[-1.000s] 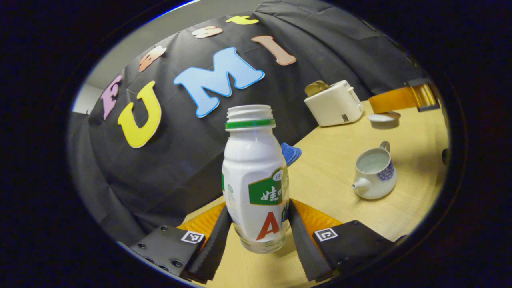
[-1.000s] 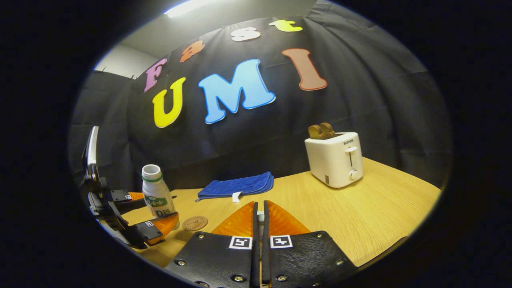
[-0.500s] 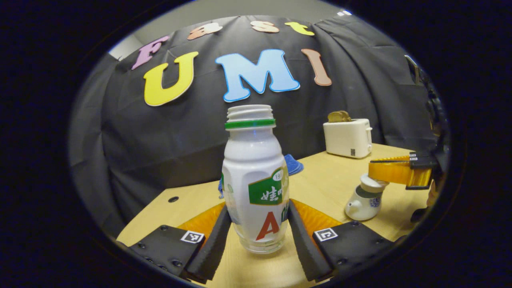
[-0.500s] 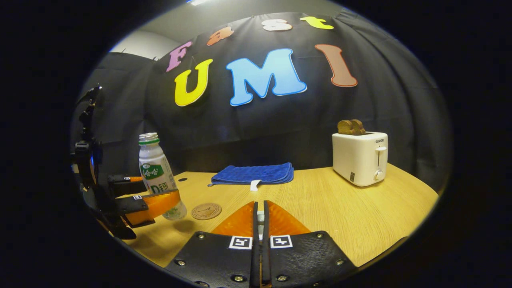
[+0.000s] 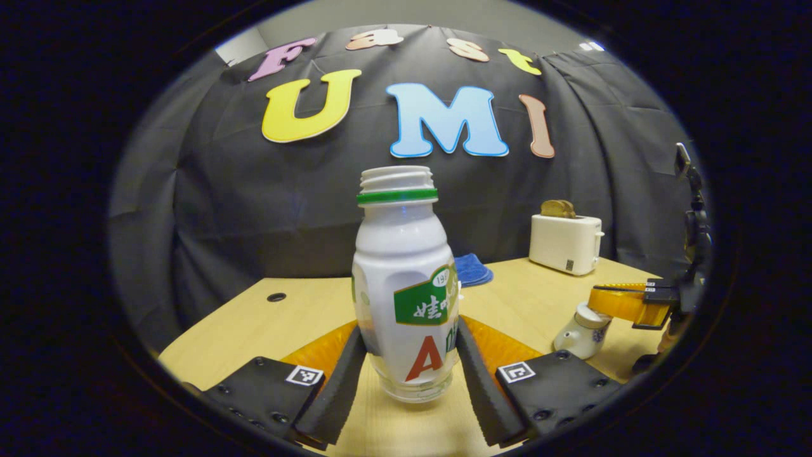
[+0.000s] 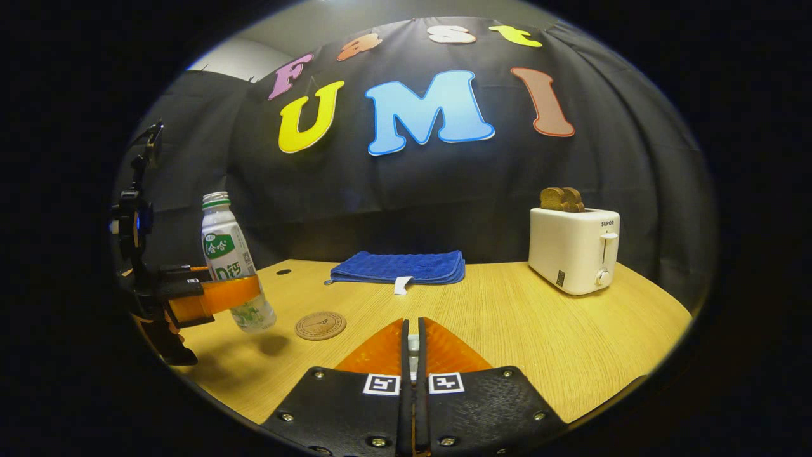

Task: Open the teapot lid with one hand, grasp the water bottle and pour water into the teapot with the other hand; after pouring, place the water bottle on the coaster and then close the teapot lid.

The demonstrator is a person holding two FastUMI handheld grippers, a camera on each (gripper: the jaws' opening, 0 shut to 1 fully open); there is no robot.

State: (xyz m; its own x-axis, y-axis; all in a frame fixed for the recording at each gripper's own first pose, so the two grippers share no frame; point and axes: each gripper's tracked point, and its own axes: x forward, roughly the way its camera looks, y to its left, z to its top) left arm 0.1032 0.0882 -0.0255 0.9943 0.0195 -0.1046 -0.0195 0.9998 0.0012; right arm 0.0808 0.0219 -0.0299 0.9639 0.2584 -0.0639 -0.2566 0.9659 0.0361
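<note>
The left gripper (image 5: 406,362) holds the water bottle (image 5: 403,279). Both of its fingers (image 5: 336,393) press on the low part of the bottle, one on each side. The bottle has no cap on it, and a green ring goes around its neck. In the right gripper view, the bottle (image 6: 231,263) is up in the air above the table (image 6: 507,317) on the left side. It leans a little, and its shadow lies on the wood under it. The left gripper (image 6: 216,295) shows there too, pinching the bottle.

The round brown coaster (image 6: 320,325) lies flat on the table, just to the right of the bottle and below it. The bottle does not touch it.

In the left gripper view, the small white teapot (image 5: 580,330) sits on the table at the right. The lid (image 5: 593,314) is on top of the teapot. The right gripper (image 5: 625,301) is at the lid, but it is too small to tell if the lid is fully down.

In the right gripper view, the right gripper (image 6: 412,346) has its fingers (image 6: 380,349) pulled very close, with just a thin gap. A small white thing sits in that gap, held by both fingers. It looks like the knob of the lid.

A folded blue cloth (image 6: 399,266) lies far back on the table. A white toaster (image 6: 574,251) with bread in it stands at the far right.
</note>
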